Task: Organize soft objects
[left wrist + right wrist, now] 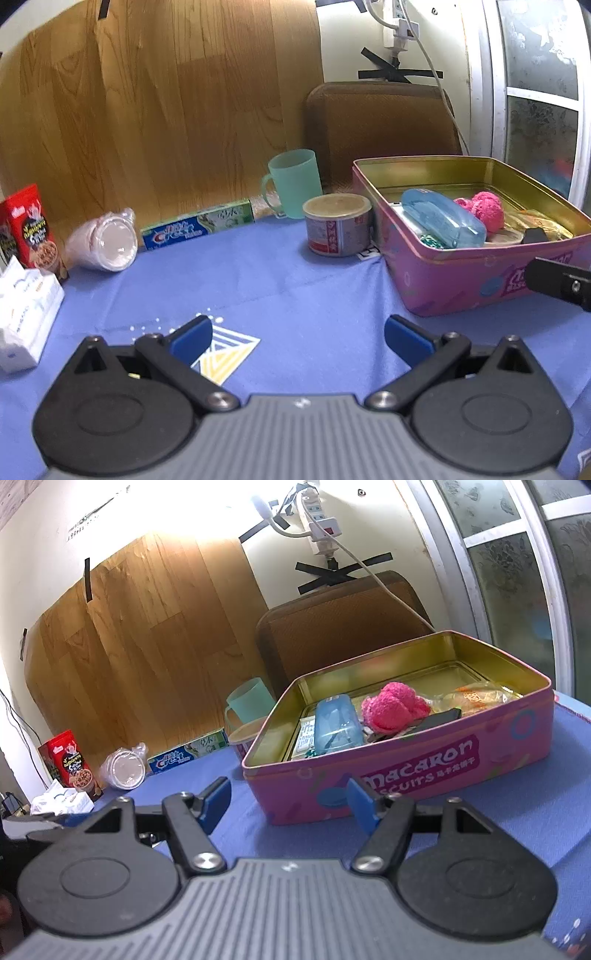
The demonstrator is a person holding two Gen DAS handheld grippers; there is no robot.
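A pink macaron tin [461, 280] [424, 768] stands open on the blue cloth. Inside lie a fluffy pink soft object [485, 210] [391, 707], a clear blue case [443, 218] [336, 723], a golden snack packet [543, 221] [476, 696] and a small dark item [441, 718]. My left gripper [298, 338] is open and empty, low over the cloth to the left of the tin. My right gripper [290, 799] is open and empty, just in front of the tin's near wall. Part of the right gripper shows at the right edge of the left wrist view [557, 282].
Along the back stand a green mug [293, 182] [245, 701], a food can [338, 225], a Crest toothpaste box [197, 223] [188, 753], a bagged stack of plastic cups [107, 242] [123, 766], a red snack box [35, 225] [70, 762] and a tissue pack [24, 317] [61, 799]. A brown chair back [376, 122] stands behind the table.
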